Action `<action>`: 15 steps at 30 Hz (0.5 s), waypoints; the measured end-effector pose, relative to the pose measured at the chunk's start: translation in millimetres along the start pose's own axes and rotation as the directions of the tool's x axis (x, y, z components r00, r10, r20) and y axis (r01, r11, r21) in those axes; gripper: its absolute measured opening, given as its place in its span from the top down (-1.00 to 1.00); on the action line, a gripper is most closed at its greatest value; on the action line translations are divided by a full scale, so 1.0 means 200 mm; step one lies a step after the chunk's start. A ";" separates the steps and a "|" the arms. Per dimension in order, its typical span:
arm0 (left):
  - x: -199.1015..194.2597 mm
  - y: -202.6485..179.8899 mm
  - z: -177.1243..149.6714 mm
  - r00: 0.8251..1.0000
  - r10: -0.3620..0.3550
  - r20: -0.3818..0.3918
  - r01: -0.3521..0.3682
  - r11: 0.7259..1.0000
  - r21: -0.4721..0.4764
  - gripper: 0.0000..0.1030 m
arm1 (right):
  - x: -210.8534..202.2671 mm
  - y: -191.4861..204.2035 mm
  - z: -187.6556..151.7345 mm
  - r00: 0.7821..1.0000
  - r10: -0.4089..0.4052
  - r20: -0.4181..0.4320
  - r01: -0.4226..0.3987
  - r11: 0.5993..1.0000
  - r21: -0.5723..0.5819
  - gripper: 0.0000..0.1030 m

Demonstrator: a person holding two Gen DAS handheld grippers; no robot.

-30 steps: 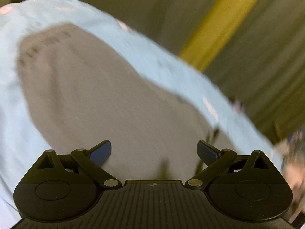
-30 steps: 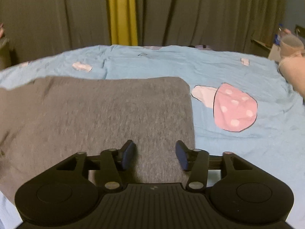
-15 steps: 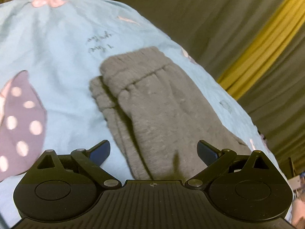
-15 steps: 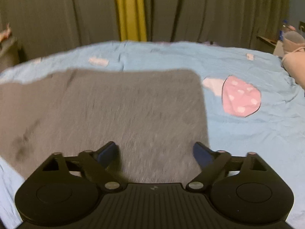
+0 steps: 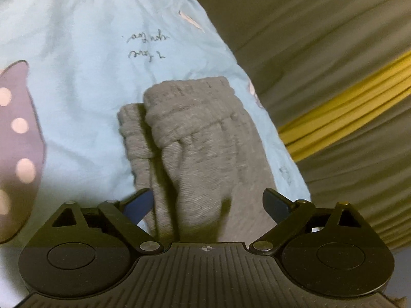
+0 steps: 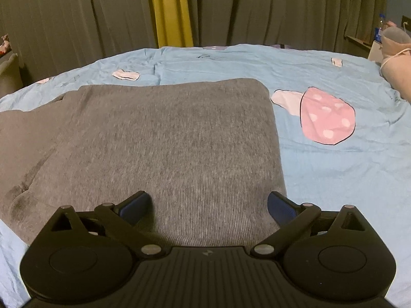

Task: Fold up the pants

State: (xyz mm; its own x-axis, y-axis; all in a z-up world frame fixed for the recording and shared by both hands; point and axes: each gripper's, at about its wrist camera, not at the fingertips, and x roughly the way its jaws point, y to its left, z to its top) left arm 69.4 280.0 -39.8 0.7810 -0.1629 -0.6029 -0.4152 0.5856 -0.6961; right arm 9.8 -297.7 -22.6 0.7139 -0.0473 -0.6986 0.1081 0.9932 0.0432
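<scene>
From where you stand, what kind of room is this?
Probably a bedroom: grey pants lie on a bed's light blue printed sheet, with dark curtains and a yellow one behind.

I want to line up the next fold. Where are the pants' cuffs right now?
In the left wrist view, the ribbed cuffs lie mid-frame on the blue bedsheet, one overlapping the other, just below the handwriting print and ahead of the open left gripper.

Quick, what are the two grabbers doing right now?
Left gripper: open, holding nothing, above the grey pants.
Right gripper: jaws opening, holding nothing.
</scene>
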 end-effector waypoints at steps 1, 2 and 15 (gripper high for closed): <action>-0.02 0.01 -0.01 1.000 0.004 0.004 -0.004 1.000 0.010 -0.85 | 0.00 0.00 0.00 1.000 -0.001 -0.001 0.001 1.000 0.001 -0.92; -0.03 0.02 -0.03 1.000 0.013 0.004 -0.013 1.000 0.025 -0.85 | 0.00 0.00 0.00 1.000 -0.002 -0.001 0.002 1.000 0.000 -0.92; 0.06 -0.02 0.06 0.999 0.044 0.006 -0.045 0.997 0.068 0.15 | 0.00 0.01 -0.01 1.000 -0.014 0.003 0.014 1.000 -0.008 -0.92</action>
State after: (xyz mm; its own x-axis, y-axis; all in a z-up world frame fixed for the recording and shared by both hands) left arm 85.4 285.1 -39.6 0.7647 -0.1319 -0.6307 -0.4170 0.6450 -0.6404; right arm 8.8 -294.8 -22.8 0.7144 -0.0612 -0.6971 0.1124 0.9933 0.0281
